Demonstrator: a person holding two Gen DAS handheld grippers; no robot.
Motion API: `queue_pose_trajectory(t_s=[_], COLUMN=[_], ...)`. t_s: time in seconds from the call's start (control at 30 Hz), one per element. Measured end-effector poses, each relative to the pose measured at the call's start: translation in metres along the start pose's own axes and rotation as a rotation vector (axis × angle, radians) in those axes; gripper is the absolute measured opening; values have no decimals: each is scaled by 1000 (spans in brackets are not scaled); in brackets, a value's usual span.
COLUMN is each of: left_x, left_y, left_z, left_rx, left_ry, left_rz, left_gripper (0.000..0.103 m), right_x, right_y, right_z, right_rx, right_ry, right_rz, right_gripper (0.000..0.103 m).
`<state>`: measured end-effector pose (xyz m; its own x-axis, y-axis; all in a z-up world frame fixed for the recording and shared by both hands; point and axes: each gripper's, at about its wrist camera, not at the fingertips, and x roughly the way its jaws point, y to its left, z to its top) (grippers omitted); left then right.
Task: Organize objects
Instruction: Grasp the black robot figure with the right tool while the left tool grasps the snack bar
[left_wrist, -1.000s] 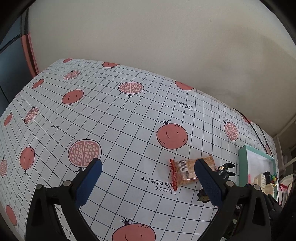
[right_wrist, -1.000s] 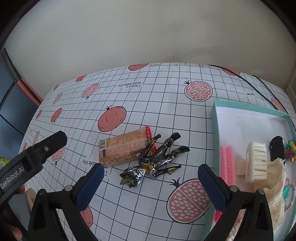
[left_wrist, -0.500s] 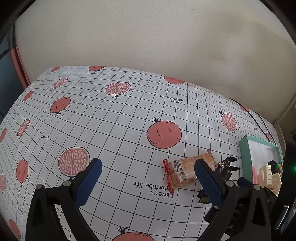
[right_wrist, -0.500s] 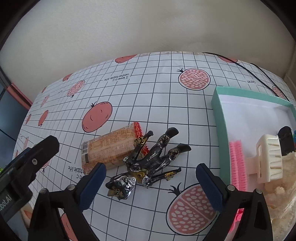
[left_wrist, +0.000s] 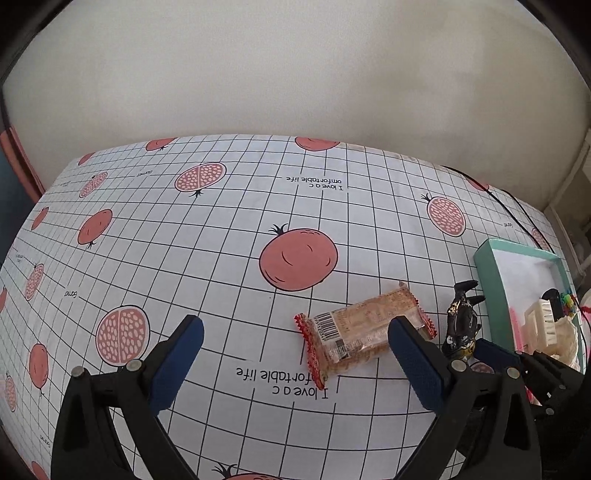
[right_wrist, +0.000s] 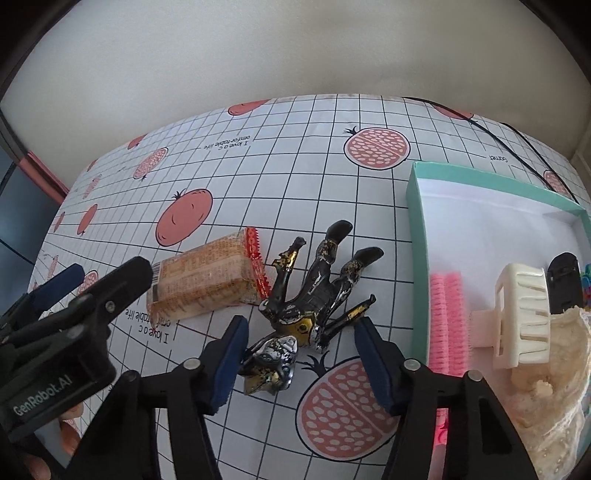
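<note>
Since the earlier frame the right tongs (right_wrist: 299, 332) have narrowed and dropped around the glossy black, gold and silver toy figure (right_wrist: 314, 295), pads flanking its torso without visibly gripping. It lies touching the clear-wrapped biscuit packet (left_wrist: 364, 332), which sits beside the right pad of the wide-open, empty left tongs (left_wrist: 295, 345).

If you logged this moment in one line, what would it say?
right hand-held gripper: open, around toy figure | left hand-held gripper: open, near snack pack | tray: partly filled
</note>
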<state>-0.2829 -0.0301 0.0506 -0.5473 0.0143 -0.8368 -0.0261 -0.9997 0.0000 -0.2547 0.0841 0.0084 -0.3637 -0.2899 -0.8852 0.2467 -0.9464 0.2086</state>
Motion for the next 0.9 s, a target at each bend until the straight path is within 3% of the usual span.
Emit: queue_pose_trajectory(t_s=[0.43,0.6,0.9], left_x=[13,23,28], left_y=[-17,-27,-39], left_z=[-1,-3,1], left_rx=[142,197,199], left_ry=[18,35,0], left_rz=[-1,39,78], left_gripper=[100,100,99], right_x=[-5,-6,-6], right_y=[-9,-11,-12], right_z=[-6,-6,-6], right_rx=[-28,-31,-33], right_ry=[24,29,29], right_rz=[37,38,41], right_gripper=[44,42,42])
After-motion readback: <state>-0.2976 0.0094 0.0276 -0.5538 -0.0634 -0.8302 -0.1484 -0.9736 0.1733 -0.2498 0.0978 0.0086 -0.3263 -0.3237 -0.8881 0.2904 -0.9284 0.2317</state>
